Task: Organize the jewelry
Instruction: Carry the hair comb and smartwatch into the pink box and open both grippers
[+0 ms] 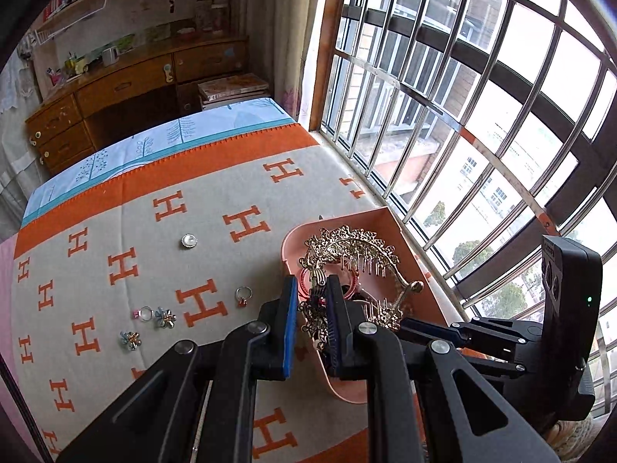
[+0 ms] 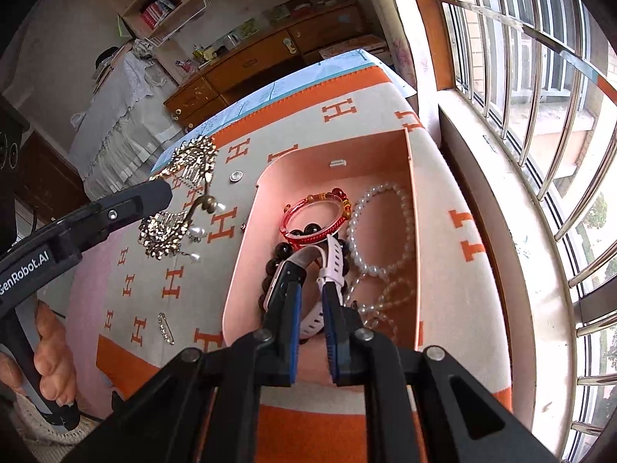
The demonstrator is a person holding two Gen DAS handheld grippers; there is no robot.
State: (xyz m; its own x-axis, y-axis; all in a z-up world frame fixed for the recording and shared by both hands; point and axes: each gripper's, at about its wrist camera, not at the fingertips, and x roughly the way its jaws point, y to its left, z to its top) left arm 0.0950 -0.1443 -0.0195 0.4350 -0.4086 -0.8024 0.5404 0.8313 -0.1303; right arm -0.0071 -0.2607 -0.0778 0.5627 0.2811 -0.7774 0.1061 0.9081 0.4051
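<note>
My left gripper (image 1: 313,289) is shut on a gold ornate hair comb (image 1: 347,254) and holds it in the air next to the pink jewelry box (image 1: 347,391). In the right wrist view the comb (image 2: 181,208) hangs from the left gripper left of the box (image 2: 410,177). My right gripper (image 2: 310,289) is partly open over the box's near end, around a smartwatch with a white strap (image 2: 333,258); its jaws do not press on it. In the box lie a red bangle (image 2: 314,218), dark beads (image 2: 279,254) and a pearl bracelet (image 2: 385,227).
On the orange and grey H-pattern blanket (image 1: 216,200) lie a pearl brooch (image 1: 189,240), a ring (image 1: 243,295), flower ornaments (image 1: 154,316) and a crystal pin (image 2: 166,328). A barred window (image 1: 462,115) runs along the right. A wooden desk (image 1: 135,92) stands behind.
</note>
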